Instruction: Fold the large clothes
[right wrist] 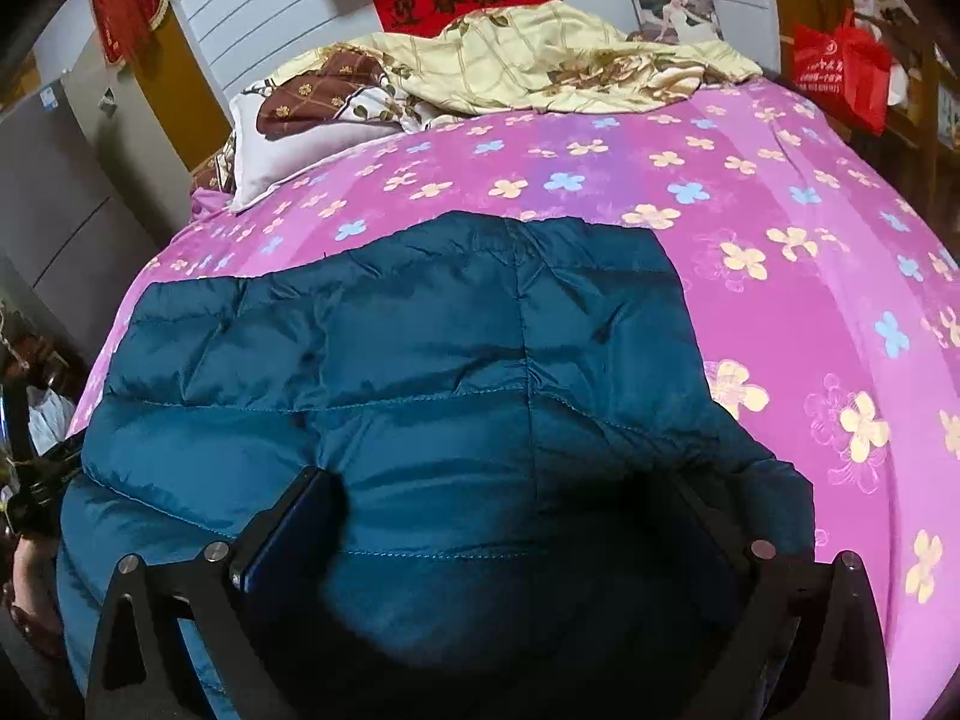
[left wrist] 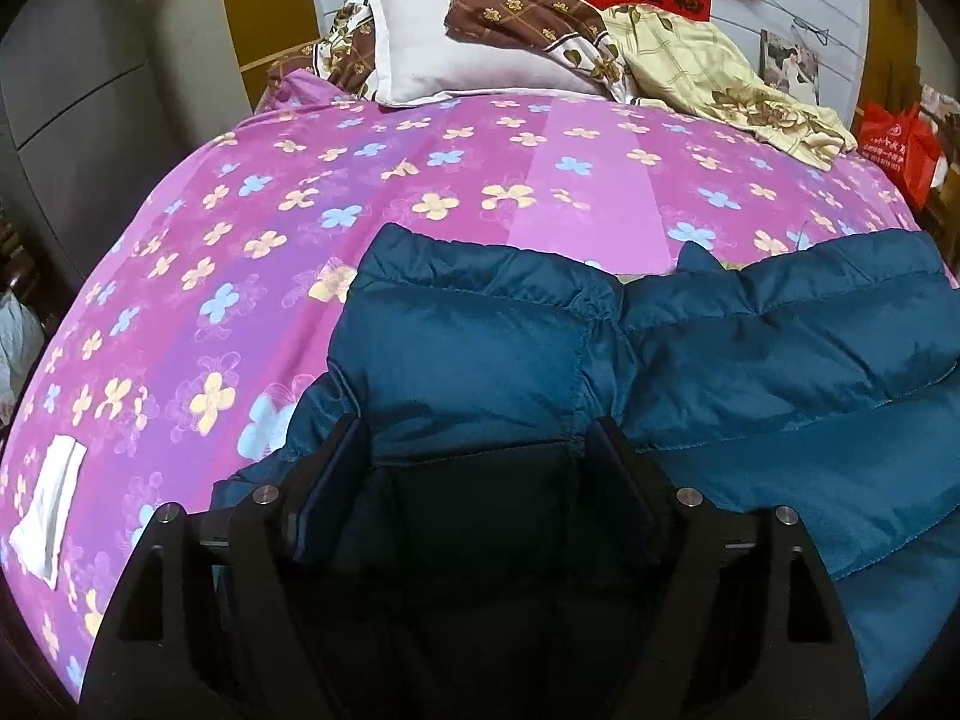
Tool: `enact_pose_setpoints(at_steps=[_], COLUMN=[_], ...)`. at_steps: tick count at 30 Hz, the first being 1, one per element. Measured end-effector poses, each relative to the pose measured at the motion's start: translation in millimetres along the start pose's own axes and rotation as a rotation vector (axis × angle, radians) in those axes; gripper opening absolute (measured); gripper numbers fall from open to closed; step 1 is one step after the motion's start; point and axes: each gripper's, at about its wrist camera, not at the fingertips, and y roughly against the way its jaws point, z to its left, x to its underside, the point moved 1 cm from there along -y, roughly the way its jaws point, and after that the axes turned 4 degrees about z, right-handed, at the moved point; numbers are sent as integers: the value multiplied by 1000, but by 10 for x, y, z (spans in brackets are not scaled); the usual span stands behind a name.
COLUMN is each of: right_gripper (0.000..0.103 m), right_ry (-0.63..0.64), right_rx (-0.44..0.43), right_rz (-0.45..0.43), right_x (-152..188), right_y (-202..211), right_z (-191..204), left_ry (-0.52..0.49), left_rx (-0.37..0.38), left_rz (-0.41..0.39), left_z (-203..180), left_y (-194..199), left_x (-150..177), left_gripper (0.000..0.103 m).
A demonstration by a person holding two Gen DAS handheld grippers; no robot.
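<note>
Already the teal quilted jacket [right wrist: 456, 360] lies on the pink flowered bedspread [left wrist: 420, 180], at the near side of the bed, and looks partly folded: in the left wrist view one padded panel sits doubled over the body, its seam running down the middle; in the right wrist view the top face is broad and fairly flat. Over the jacket, the left gripper [left wrist: 480, 450] has its jaws spread, with a puffed edge of fabric between them but not visibly pinched; the right gripper [right wrist: 510, 492] hangs above the jacket with jaws wide apart and nothing clamped (the cloth simply lies beneath). My judgement is that at least one fold is done and released; squaring the bundle, or a further fold to make it compact, appears to remain. Beyond the jacket, towards the headboard, lie a pale pillow [left wrist: 432, 54] and a rumpled cream and brown quilt [right wrist: 540, 60]; left of the jacket a white folded cloth [left wrist: 51, 510] rests on the bedspread.
</note>
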Motion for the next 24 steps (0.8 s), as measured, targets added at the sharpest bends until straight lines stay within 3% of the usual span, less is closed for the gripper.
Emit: enact_pose_setpoints(at_steps=[12,24], right_gripper=[103,103], right_ry=[-3,-6], right_rx=[-8,-26], right_rz=[-72,-72], right_x=[62,59], right_y=[2,-50], right_z=[18,-14], left_ry=[16,17], left_rx=[21,22], left_rz=[-5,-4], left_z=[26,29], left_y=[-10,-12], left_x=[15,19], left_gripper=[79,79])
